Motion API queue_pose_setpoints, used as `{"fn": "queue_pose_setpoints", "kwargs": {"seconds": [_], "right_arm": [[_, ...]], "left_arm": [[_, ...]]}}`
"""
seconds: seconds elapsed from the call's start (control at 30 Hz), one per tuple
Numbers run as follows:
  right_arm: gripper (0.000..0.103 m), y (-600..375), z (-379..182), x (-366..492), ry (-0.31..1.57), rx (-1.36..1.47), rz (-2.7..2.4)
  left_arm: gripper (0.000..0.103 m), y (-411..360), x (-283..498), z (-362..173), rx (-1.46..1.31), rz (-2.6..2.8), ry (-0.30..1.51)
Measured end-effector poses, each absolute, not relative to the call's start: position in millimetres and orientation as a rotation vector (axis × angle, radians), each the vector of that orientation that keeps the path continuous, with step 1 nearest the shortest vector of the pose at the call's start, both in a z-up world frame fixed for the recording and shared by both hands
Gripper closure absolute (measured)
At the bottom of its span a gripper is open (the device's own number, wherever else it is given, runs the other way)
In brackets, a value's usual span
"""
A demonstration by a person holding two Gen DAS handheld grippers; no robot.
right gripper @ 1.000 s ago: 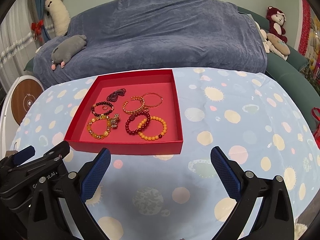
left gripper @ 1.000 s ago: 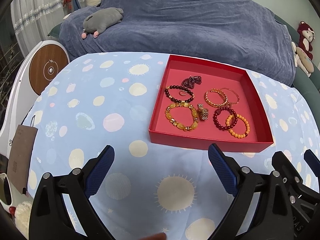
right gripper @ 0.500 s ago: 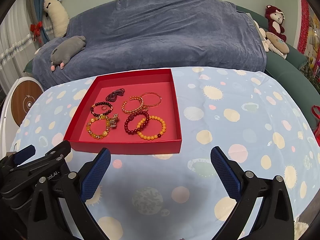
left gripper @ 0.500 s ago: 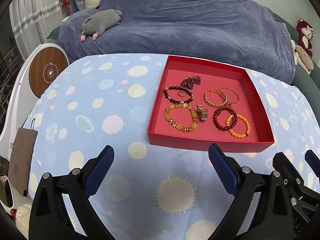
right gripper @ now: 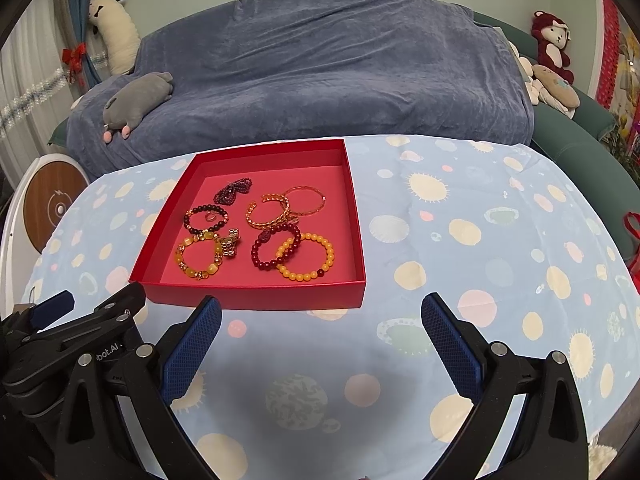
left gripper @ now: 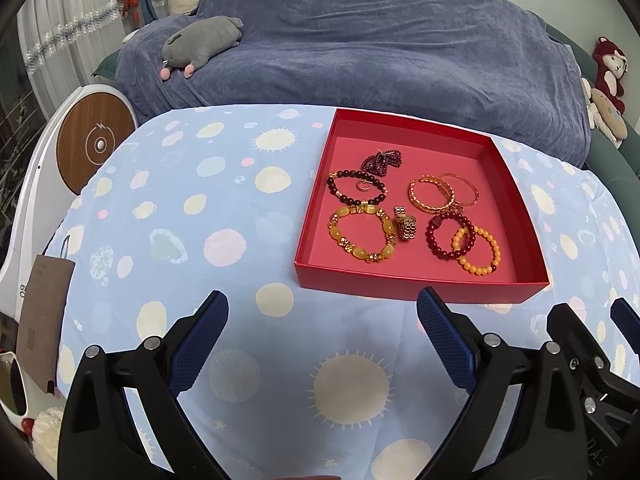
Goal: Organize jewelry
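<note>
A shallow red tray [left gripper: 312,216] [right gripper: 356,216] sits on the table. It holds several bracelets: a yellow bead one [left gripper: 360,234] [right gripper: 200,258], a dark bead one [left gripper: 356,192], a dark red one [left gripper: 448,236] [right gripper: 276,248], an orange bead one [left gripper: 478,250] [right gripper: 306,256], gold bangles [left gripper: 440,198] [right gripper: 286,208], a gold ring band [left gripper: 406,228] and a dark red bead cluster [left gripper: 382,162]. My left gripper [left gripper: 322,318] is open and empty in front of the tray. My right gripper [right gripper: 320,320] is open and empty, also just in front of it.
The table has a light blue cloth with pale dots [right gripper: 460,240]. A sofa under a blue blanket [left gripper: 360,40] stands behind, with a grey plush toy [left gripper: 200,40]. A white round device [left gripper: 92,144] stands at the left. The left gripper's body [right gripper: 60,344] shows beside my right gripper.
Both views have shifted slightly; the tray sits a little lower and nearer in the left view. Both grippers stay open and empty.
</note>
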State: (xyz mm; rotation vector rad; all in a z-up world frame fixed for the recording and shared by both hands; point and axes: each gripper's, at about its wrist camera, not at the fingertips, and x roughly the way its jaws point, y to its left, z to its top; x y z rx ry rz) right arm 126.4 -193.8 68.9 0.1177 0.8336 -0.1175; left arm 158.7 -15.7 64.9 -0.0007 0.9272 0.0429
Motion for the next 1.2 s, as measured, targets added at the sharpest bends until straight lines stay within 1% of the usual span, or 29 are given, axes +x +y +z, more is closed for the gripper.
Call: {"fn": "queue_pose_setpoints", "kwargs": {"seconds": [0.8,1.2], "right_arm": [[0.006,-193.7,71.5,127.0,0.829,0.12,-0.118],[0.006,-193.6,71.2,126.9,0.83,0.119,-0.117]], "left_arm": [[0.012,-16.1,158.7,65.6,-0.002,0.045,0.93],[0.014,-18.8,158.0,69.4,0.023,0.064,0.901]]}}
